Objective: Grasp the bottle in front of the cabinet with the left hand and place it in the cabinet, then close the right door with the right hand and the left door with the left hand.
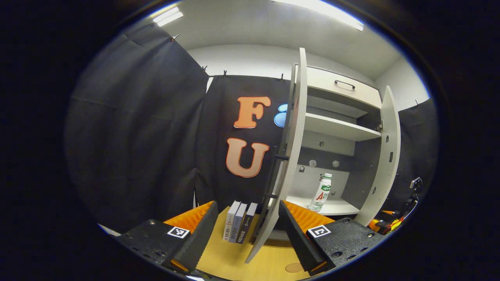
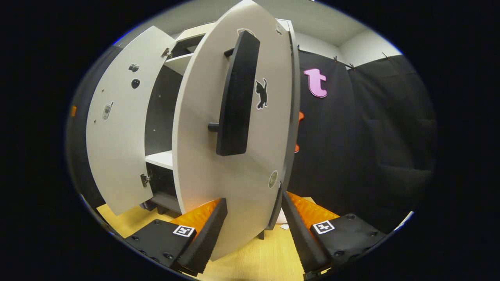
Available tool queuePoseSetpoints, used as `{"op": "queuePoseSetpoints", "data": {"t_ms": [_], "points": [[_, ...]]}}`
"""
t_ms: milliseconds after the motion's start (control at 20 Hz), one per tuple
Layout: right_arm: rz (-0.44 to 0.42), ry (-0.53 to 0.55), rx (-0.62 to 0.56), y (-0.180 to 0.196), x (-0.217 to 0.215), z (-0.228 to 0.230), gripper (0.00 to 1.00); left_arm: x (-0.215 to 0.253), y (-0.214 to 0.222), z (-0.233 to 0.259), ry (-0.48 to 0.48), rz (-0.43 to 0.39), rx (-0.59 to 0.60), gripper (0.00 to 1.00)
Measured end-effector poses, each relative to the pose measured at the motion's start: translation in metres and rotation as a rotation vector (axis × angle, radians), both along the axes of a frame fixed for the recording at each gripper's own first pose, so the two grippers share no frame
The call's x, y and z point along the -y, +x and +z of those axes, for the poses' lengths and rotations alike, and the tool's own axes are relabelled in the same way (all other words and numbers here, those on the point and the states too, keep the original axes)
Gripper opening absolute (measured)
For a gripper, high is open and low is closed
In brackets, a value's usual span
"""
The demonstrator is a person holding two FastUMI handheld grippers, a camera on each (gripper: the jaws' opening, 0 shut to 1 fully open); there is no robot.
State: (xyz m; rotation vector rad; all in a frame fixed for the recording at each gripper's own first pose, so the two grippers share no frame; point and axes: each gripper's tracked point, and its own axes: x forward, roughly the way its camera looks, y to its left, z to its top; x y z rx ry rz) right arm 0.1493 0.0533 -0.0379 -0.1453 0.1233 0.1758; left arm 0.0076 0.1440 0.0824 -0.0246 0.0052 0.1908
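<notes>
The right gripper [image 2: 252,218] was spread wide and pinched nothing; the lower edge of the cabinet's right door [image 2: 203,156] stood in the gap between its fingers, though whether either finger touched the panel could not be told. That placement reads as a set-up for swinging the door shut: a door needs only a push on its face, so there was no reason to clamp the black handle [image 2: 237,93] higher up the panel. Beyond that door the left door [image 2: 117,128] hung open too, and between the two a strip of the cabinet's white shelf [image 2: 159,159] showed.

The left gripper [image 1: 248,226] was likewise spread and empty, held back from the cabinet with the left door's edge [image 1: 291,156] rising between its fingers. It carried nothing because the bottle [image 1: 321,192] already stood upright on the lower shelf [image 1: 336,208] inside the cabinet, toward the front of that shelf, apart from both doors. So the placing step looked finished, and both doors remained to be closed, the right one first.

Left of the cabinet, three books [image 1: 239,221] stood upright on the wooden tabletop [image 1: 269,265], just beside the open left door; they seemed clear of its swing, but this could not be judged surely.
</notes>
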Motion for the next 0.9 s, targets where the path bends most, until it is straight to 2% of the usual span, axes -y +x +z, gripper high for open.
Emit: {"op": "queuePoseSetpoints", "data": {"t_ms": [100, 200, 250, 300, 400, 450, 700, 800, 900], "points": [[0.019, -0.012, 0.002, 0.003, -0.009, -0.001, 0.94, 0.000, -0.001, -0.003, -0.005, 0.001, -0.004, 0.92], [0.051, -0.025, -0.005, 0.004, -0.022, -0.004, 0.94, 0.000, -0.001, -0.006, -0.020, -0.002, -0.011, 0.94], [0.056, -0.036, -0.008, 0.004, -0.026, -0.005, 0.89, 0.000, -0.001, -0.010, -0.023, -0.002, -0.016, 0.94], [0.047, -0.043, -0.002, 0.003, -0.025, -0.003, 0.98, -0.001, 0.001, -0.012, -0.020, -0.002, -0.019, 0.92], [0.053, -0.034, 0.012, -0.004, -0.028, 0.002, 0.94, -0.004, 0.004, -0.013, -0.003, 0.001, -0.027, 0.95], [0.053, -0.033, 0.014, -0.008, -0.028, 0.003, 0.98, -0.007, 0.006, -0.014, 0.004, 0.005, -0.029, 0.95], [0.029, -0.012, 0.033, -0.032, -0.014, 0.022, 0.98, -0.030, 0.022, -0.022, 0.007, 0.054, -0.008, 0.97], [0.028, 0.001, 0.034, -0.043, -0.007, 0.032, 0.98, -0.037, 0.031, -0.024, 0.000, 0.057, 0.005, 0.95], [0.022, 0.023, 0.030, -0.053, 0.001, 0.041, 0.98, -0.044, 0.040, -0.025, -0.003, 0.064, 0.010, 0.97]]}}
